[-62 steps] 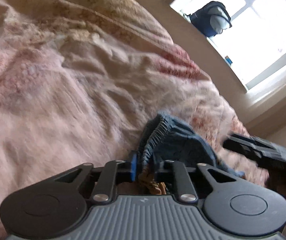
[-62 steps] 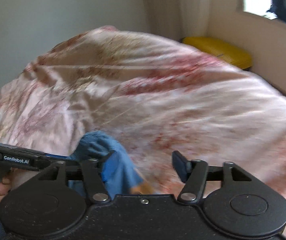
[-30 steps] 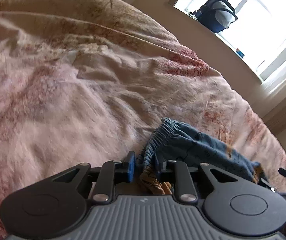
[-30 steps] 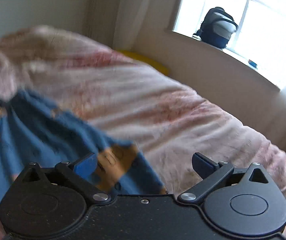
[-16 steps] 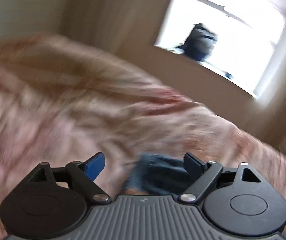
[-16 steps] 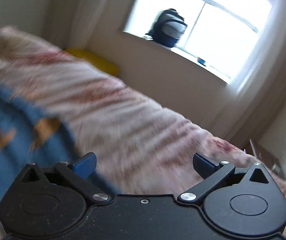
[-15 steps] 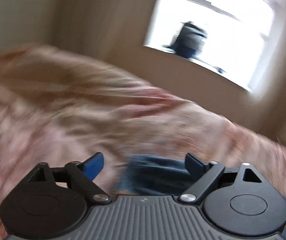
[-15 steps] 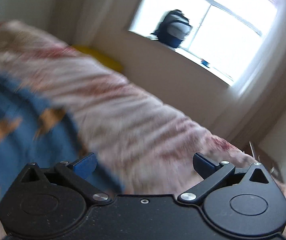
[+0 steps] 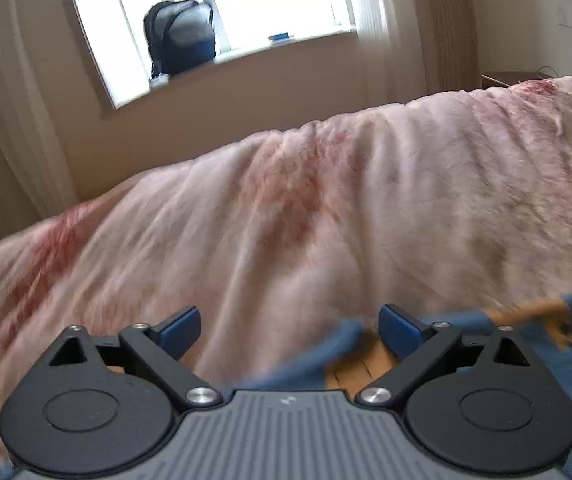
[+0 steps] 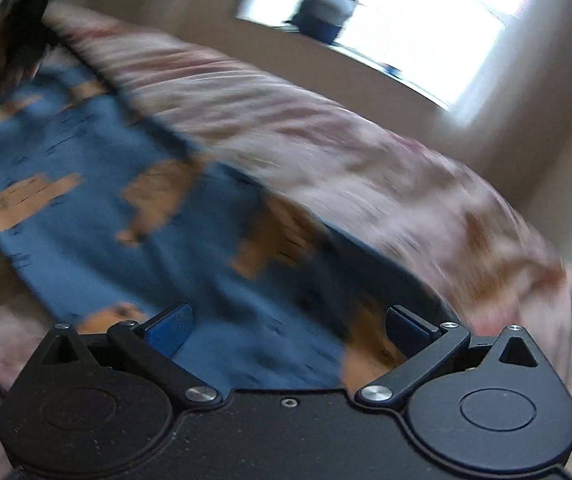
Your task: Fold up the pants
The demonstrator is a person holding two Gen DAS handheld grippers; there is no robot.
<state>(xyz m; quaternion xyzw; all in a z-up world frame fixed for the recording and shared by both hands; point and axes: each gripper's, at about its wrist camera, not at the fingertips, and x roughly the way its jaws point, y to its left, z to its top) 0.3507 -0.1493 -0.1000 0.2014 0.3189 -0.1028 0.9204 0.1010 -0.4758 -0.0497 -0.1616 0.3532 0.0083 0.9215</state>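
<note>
The pants (image 10: 97,184) are blue with orange patches and lie spread flat on the pink bedspread (image 10: 326,132), running from the upper left down under my right gripper (image 10: 288,330). That gripper is open and empty just above the cloth. In the left wrist view, an edge of the pants (image 9: 558,344) shows at the lower right, reaching under the right finger. My left gripper (image 9: 288,326) is open and empty over the bedspread (image 9: 286,220). A dark blurred shape, seemingly the other gripper (image 10: 25,8), is at the far end of the pants.
A window with a dark backpack (image 9: 179,36) on the sill lies beyond the bed. Curtains (image 9: 9,120) hang on both sides. A small table (image 9: 510,78) stands at the far right by the wall. The right wrist view is motion-blurred.
My left gripper was shut on the waistband; it has opened, let go and swung toward the window. The pants now lie spread flat. My right gripper, open throughout, has swung over the pants.
</note>
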